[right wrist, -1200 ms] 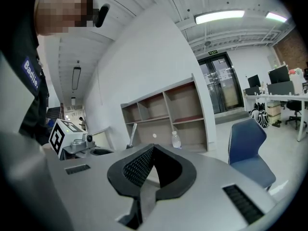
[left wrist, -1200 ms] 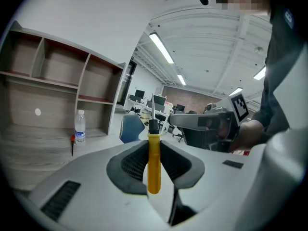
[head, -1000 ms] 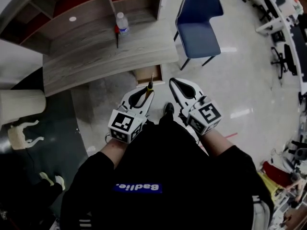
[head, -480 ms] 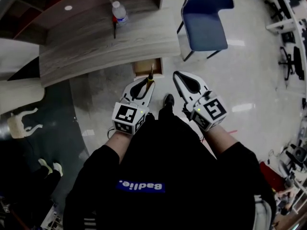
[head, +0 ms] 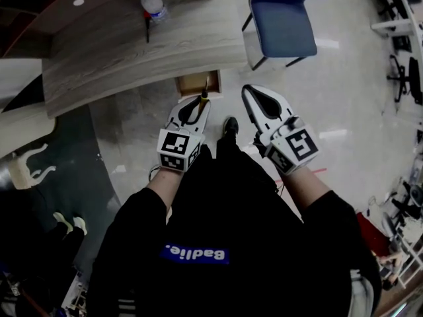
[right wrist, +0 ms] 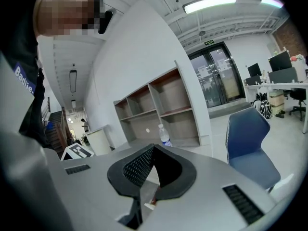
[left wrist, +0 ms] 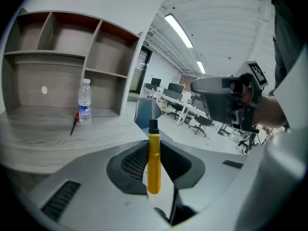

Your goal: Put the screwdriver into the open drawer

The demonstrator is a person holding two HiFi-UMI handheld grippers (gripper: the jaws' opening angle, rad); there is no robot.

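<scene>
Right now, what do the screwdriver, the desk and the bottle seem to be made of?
Screwdriver: smooth, glossy yellow handle, likely plastic. Desk: matte grey wood grain, probably laminate. Bottle: see-through with a label, likely clear plastic.

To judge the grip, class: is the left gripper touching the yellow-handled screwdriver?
Touching. The left gripper view shows the left gripper clamped on the yellow-handled screwdriver, pads against both sides.

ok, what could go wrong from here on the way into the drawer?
1. The screwdriver sticks out past the left gripper's jaws; its tip could catch the desk edge above the open drawer.
2. The jaws hold only its handle, so it may pivot or slip on a knock.
</scene>
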